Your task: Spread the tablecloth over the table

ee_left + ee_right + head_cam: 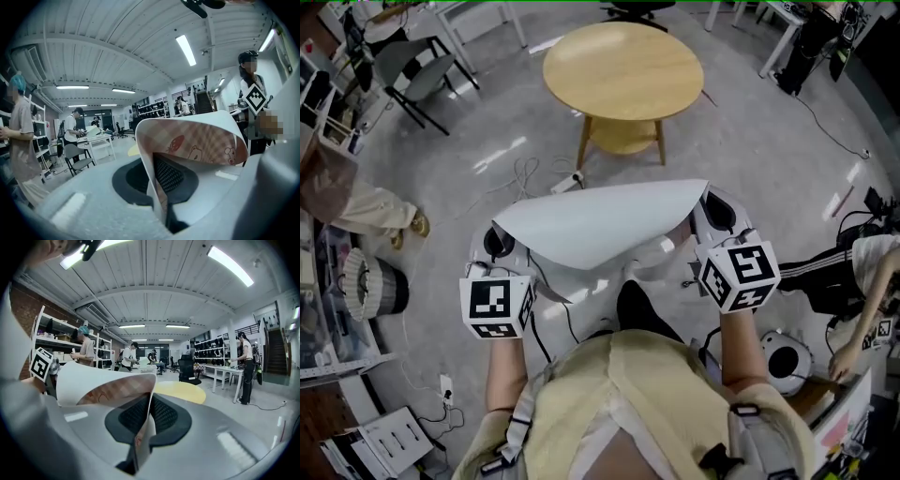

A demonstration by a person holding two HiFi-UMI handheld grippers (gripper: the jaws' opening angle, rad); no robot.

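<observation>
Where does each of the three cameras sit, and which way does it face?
Head view: on the person's head, facing steeply down at the tablecloth and the round table beyond; left tongs, right tongs and forearms show.
Left gripper view: on the left tongs, facing along them into the room; they show shut on the tablecloth.
Right gripper view: on the right tongs, facing the round table; they show shut on the tablecloth.
Shared: tablecloth and round table.

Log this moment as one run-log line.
left gripper: shut on tablecloth | right gripper: shut on tablecloth | tablecloth: held aloft, bowed between both | round table: ahead, uncovered
</observation>
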